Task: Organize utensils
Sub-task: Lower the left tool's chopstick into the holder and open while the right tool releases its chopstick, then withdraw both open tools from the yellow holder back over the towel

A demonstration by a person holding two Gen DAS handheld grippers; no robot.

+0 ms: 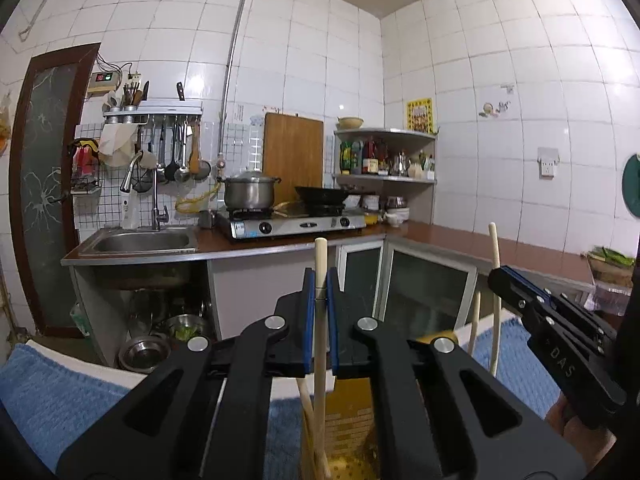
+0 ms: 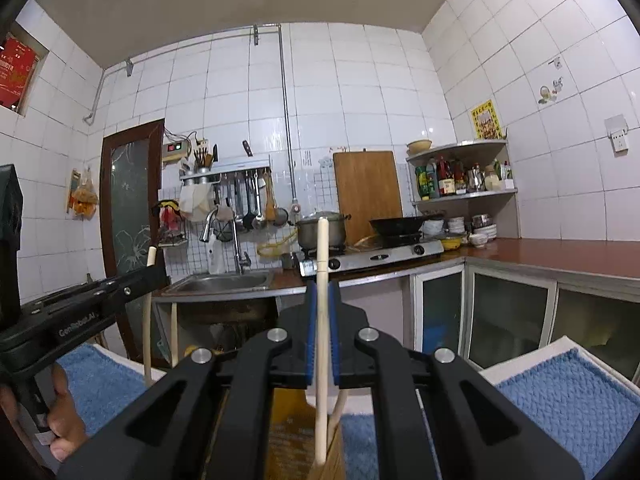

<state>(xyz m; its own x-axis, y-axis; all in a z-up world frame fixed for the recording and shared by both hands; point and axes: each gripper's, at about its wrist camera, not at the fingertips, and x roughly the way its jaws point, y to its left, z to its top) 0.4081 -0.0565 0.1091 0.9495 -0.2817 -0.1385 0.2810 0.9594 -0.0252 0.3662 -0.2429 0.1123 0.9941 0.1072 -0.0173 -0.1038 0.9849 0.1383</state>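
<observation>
Home kitchen: sink [image 1: 140, 240], gas stove [image 1: 296, 222] w/ pot [image 1: 248, 192], wok [image 1: 322, 196], white tile walls [image 1: 500, 100], counter [image 1: 480, 242].

Wrist views, both facing kitchen counter [image 1: 288, 244]

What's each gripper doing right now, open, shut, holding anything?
Left gripper: shut on a pale chopstick, held upright.
Right gripper: shut on another pale chopstick, also upright.

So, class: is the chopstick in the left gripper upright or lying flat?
Upright. The chopstick stands vertically between the left gripper's shut jaws, top end above them, lower end toward the yellow holder.
</observation>
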